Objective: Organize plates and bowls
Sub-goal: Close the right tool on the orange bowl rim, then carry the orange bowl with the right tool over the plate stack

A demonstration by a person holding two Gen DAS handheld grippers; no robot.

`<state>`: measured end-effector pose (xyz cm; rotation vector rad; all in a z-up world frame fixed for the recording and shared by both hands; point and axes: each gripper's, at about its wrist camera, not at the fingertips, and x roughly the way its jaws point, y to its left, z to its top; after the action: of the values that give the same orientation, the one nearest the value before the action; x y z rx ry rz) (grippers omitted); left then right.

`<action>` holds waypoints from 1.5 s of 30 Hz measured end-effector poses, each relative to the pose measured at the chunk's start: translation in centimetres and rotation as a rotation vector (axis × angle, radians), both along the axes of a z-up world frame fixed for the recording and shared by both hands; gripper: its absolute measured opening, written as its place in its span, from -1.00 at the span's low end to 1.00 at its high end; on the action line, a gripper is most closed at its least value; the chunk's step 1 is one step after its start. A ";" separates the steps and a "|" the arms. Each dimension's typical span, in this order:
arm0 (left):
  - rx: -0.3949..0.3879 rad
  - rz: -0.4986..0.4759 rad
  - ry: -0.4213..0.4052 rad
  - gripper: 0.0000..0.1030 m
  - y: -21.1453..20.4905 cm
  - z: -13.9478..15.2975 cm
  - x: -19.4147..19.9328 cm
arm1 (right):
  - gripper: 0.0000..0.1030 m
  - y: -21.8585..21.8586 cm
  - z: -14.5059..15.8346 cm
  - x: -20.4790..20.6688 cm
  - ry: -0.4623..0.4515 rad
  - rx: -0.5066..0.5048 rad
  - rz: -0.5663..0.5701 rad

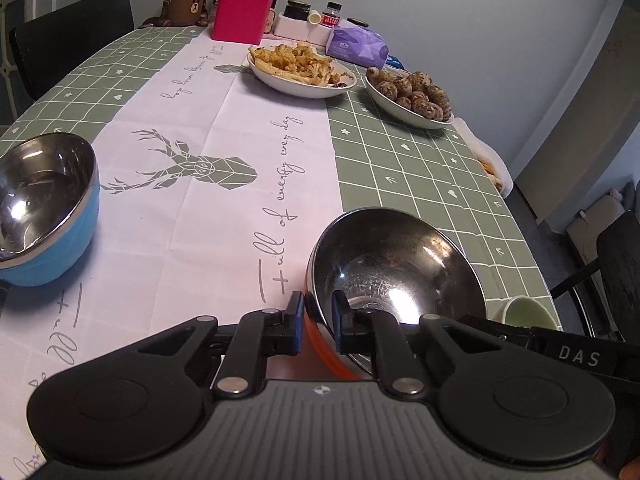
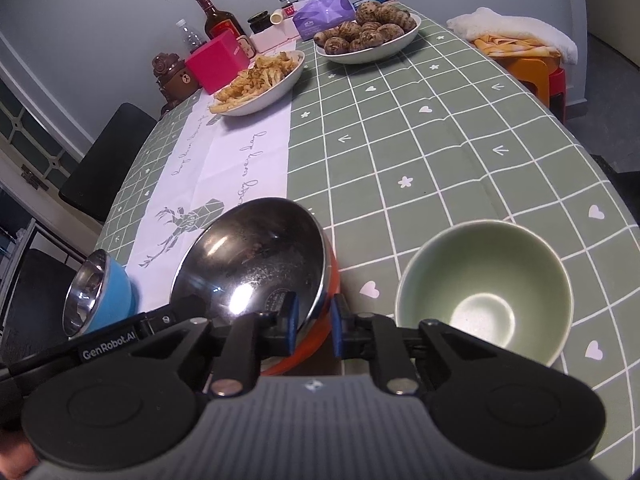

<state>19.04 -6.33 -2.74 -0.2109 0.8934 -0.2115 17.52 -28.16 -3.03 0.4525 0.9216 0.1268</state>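
- The left gripper has a ribbed grey body with a small white emblem at 12 o'clock on its top edge.
- Two round matte black discs flank that body at 9 and 3 o'clock.
- Black link arms carry silver rivets, and the fingers have blue pads.
- The right gripper has the same build: ribbed grey body, black discs, silver rivets, blue-padded fingers.
- White lettering reads "DAS" on a black bar in the left wrist view and "GenRobot.AI" in the right wrist view.

Tilted orange steel-lined bowl, blue one left, upright green bowl right
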 end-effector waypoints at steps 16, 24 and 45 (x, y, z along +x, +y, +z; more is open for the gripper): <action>-0.002 -0.051 0.096 -0.67 0.6 3.6 -7.5 | -0.78 -0.5 4.7 -6.2 0.023 -0.014 0.080; -0.055 -0.105 0.179 -0.63 -0.1 3.4 -12.5 | -0.80 -2.3 4.3 -11.5 0.070 -0.027 0.107; -0.054 -0.113 0.250 -0.60 -1.3 1.3 -16.1 | -0.80 -3.1 1.3 -14.9 0.110 -0.083 0.153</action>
<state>2.94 -7.68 -1.46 -0.2406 1.1496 -0.3192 2.65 -31.22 -1.72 0.3143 1.0657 0.2040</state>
